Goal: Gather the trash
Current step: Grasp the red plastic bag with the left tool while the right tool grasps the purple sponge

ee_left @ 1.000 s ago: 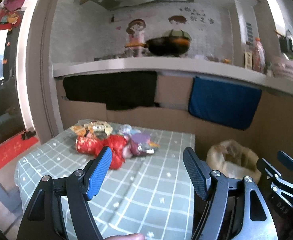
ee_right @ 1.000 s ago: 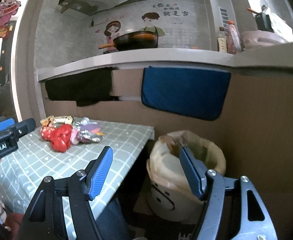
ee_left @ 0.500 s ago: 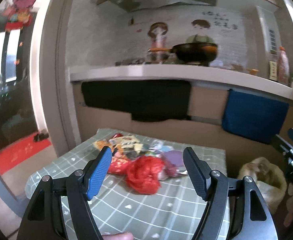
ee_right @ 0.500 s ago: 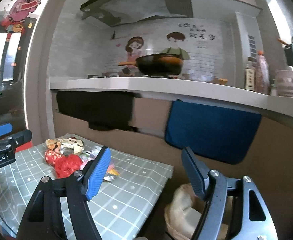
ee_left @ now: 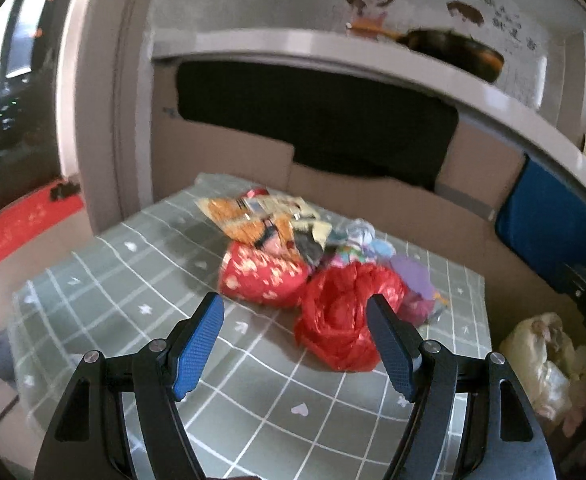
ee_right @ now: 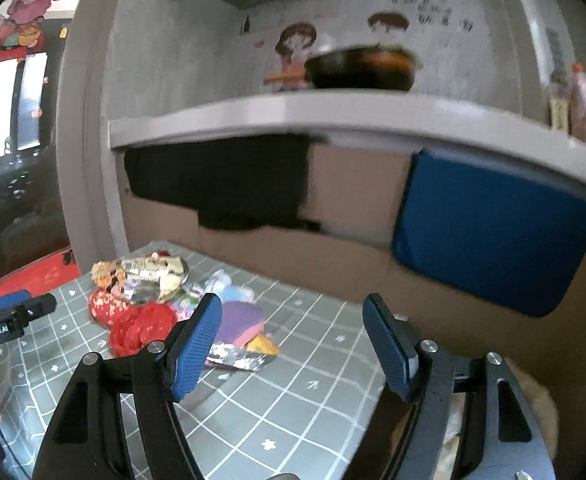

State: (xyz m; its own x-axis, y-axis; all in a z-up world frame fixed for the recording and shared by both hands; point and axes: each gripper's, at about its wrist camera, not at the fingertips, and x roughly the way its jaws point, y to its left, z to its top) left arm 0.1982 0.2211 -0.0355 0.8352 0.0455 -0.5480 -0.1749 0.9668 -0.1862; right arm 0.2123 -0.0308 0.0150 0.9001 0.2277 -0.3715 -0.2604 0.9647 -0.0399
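A heap of trash lies on the grey-green checked tablecloth (ee_left: 141, 280): a crumpled red plastic bag (ee_left: 341, 316), a red patterned packet (ee_left: 265, 276), orange and yellow snack wrappers (ee_left: 261, 216) and purple and foil wrappers (ee_right: 241, 320). My left gripper (ee_left: 295, 344) is open and empty, just short of the red bag, above the cloth. My right gripper (ee_right: 291, 344) is open and empty, to the right of the heap. A bin lined with a pale bag (ee_left: 541, 364) stands by the table's right side.
A cardboard-faced counter (ee_right: 353, 200) with a black cloth (ee_left: 313, 120) and a blue cloth (ee_right: 489, 232) runs behind the table. A wok (ee_right: 361, 68) and bottles (ee_right: 573, 100) stand on the counter. A red mat (ee_left: 21, 224) lies by the doorway on the left.
Both grippers have swung left and moved closer to the heap of trash. The bin has slid to the right edge of both views. Both stay open.
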